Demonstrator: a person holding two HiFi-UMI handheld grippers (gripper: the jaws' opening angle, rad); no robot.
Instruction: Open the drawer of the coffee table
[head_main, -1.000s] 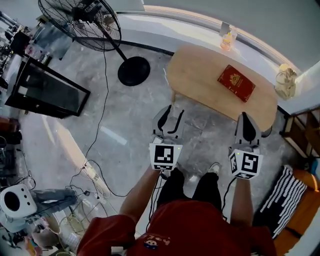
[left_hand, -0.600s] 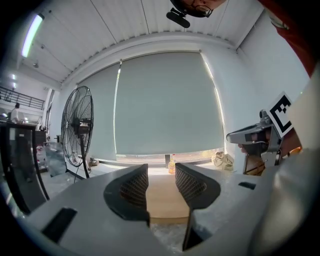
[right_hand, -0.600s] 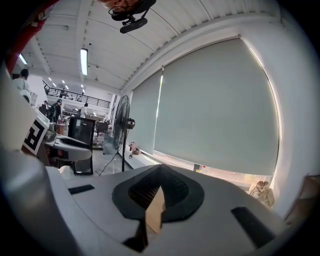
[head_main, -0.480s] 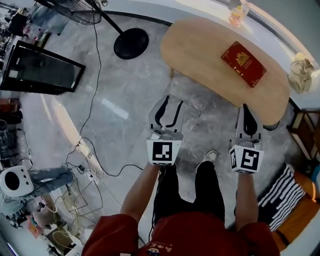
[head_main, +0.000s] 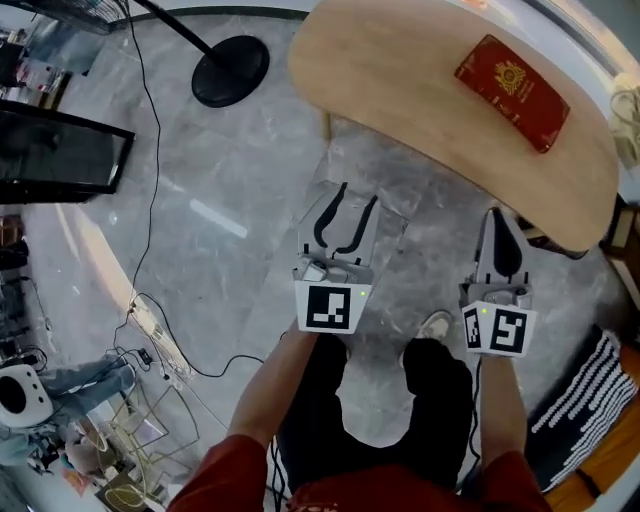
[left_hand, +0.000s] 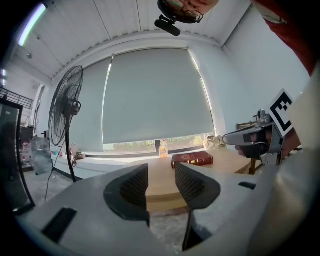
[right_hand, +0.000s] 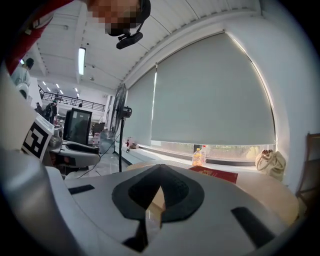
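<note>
Claw on the left (head_main: 358, 192) released: jaws apart, nothing between them, only the near edge of the surface (head_main: 420, 110) showing through the gap in the left gripper view (left_hand: 161, 186). It sits over the floor, just short of that near edge, toward the left end. Right claw (head_main: 497, 225) clenched, empty; in the right gripper view (right_hand: 159, 175) the tips meet and only a thin slit is left lower down. Its tip is right by the near edge toward the right end; contact can't be told. Both claws point at the surface, roughly level, marker cubes toward the person.

Surface is an oval wooden top. Drawer can't be made out in any view. Red book (head_main: 512, 78) lies flat near the far right end, well apart from both claws; also seen past the left jaws (left_hand: 192, 159). Bottle (left_hand: 163, 148) stands on the window ledge beyond the far edge. Bag (right_hand: 270, 162) on the same ledge, off the right end. Fan (left_hand: 65, 107) stands on the floor off the left end, its round base (head_main: 230, 70) near the far left corner. Striped cushion (head_main: 575, 400) on the floor at the person's right.
</note>
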